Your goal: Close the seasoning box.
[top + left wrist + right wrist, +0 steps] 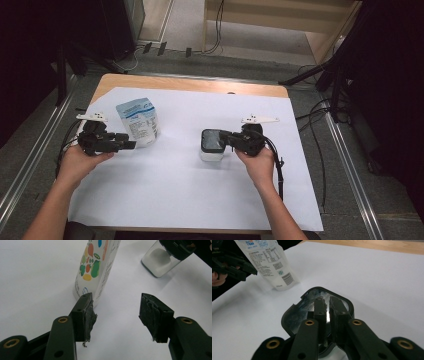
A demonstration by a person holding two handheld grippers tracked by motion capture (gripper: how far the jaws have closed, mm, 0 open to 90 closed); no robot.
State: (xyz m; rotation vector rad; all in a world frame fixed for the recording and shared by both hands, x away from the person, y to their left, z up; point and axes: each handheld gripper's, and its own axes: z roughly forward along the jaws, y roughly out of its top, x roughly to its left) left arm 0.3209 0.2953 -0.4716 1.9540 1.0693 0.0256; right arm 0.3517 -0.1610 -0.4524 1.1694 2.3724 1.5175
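Observation:
A white printed pouch (137,121) (96,270) (269,267) stands upright on the left of the sheet. My left gripper (132,141) (116,307) lies level beside the pouch's base, open, with one pad just short of the pouch and nothing between the jaws. A clear jar (212,145) (162,261) of white powder with a glossy black lid (294,317) stands at the middle. My right gripper (222,136) (327,302) reaches over that lid, jaws drawn together to a thin slit; I cannot tell whether they touch the lid.
A white paper sheet (200,200) covers most of the wooden table (190,84). Cables trail from both grippers toward the table's sides. Dark stands and floor cables (320,75) surround the table beyond its edges.

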